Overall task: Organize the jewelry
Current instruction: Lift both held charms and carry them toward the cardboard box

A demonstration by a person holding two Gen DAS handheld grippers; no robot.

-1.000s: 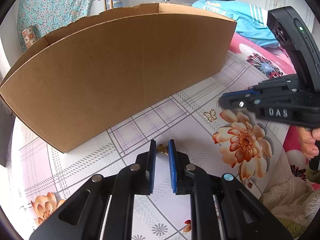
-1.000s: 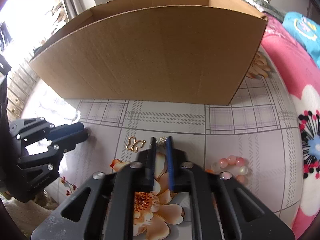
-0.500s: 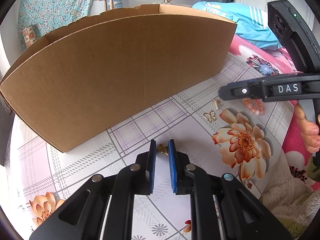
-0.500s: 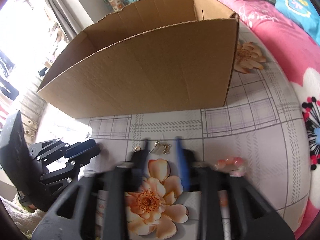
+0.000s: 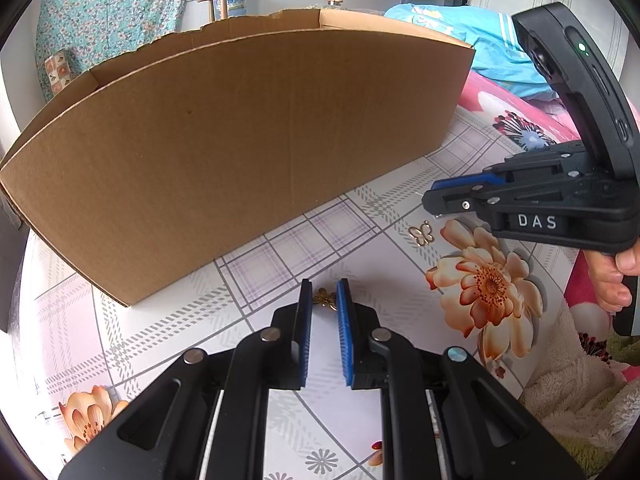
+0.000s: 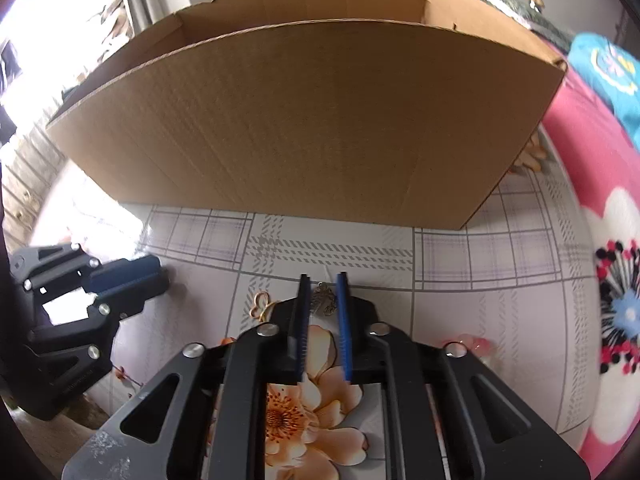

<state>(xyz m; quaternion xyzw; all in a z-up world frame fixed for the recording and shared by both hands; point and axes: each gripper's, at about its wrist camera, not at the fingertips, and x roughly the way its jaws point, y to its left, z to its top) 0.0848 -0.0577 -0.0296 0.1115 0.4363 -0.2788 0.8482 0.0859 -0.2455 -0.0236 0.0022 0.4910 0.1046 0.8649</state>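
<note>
The right gripper (image 6: 322,280) is pinching a small silver chain piece (image 6: 323,300) between its blue pads, right at the fingertips; its jaws have just been closing, and the trinket is sitting between them, hanging just above the tablecloth (image 6: 480,300). What the coming move seems to turn on is the cardboard box (image 6: 304,120), which is standing straight ahead of this gripper and rising well above its tips, with its long side lying across the line the fingers are pointing along, so the piece would have to go up and over the near wall. The right gripper is angling steeply down toward the table. The left gripper (image 5: 324,294) is likewise clenching a small gold charm (image 5: 325,298) at its tips, tilted down, with the box ahead and to its left. A gold butterfly charm (image 5: 421,234) is lying loose between the two tools.
</note>
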